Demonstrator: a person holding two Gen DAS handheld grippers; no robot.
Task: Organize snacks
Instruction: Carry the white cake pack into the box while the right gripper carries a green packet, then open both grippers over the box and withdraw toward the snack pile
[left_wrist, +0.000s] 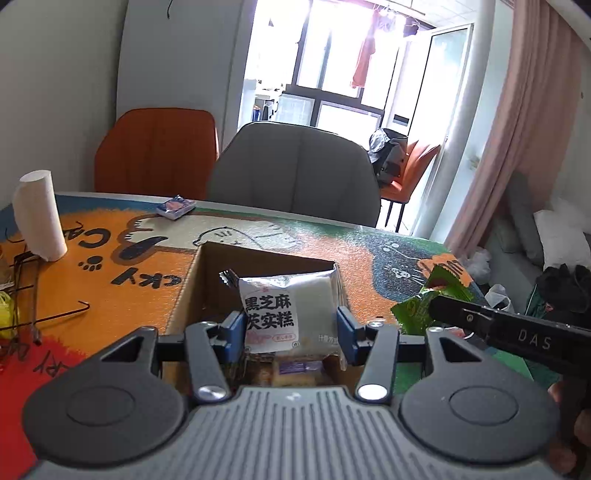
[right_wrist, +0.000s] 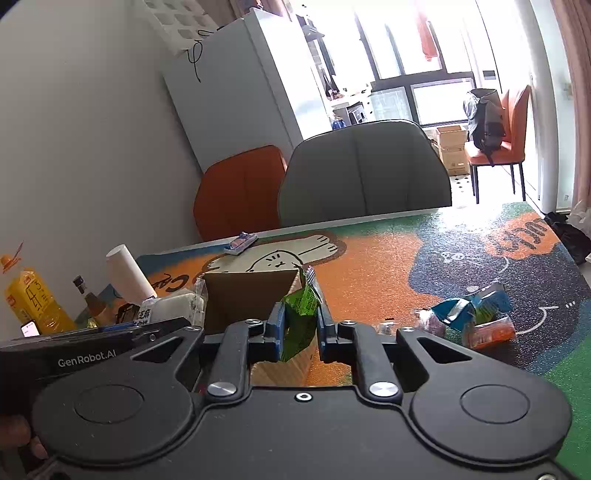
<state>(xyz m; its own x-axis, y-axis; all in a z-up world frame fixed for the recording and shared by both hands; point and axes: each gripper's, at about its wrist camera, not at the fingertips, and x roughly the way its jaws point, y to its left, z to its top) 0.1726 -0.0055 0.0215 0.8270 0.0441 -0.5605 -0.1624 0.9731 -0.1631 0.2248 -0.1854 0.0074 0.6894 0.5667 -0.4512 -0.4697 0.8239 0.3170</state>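
Holding white cake packet (left_wrist: 288, 314) in left gripper (left_wrist: 291, 328) over cardboard box (left_wrist: 207, 273); right gripper (right_wrist: 298, 328) clamps green packet (right_wrist: 300, 317) (box's right edge). Lower, release inside walls.

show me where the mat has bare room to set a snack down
Bare mat lies between the brown cardboard box and the heap of blue and orange snack packets, and beyond toward the grey chair. Crowded: the left side, with the white paper roll and yellow bottle.

Left gripper (left_wrist: 291, 325) jaws part-open, right gripper (right_wrist: 298, 325) jaws clamped
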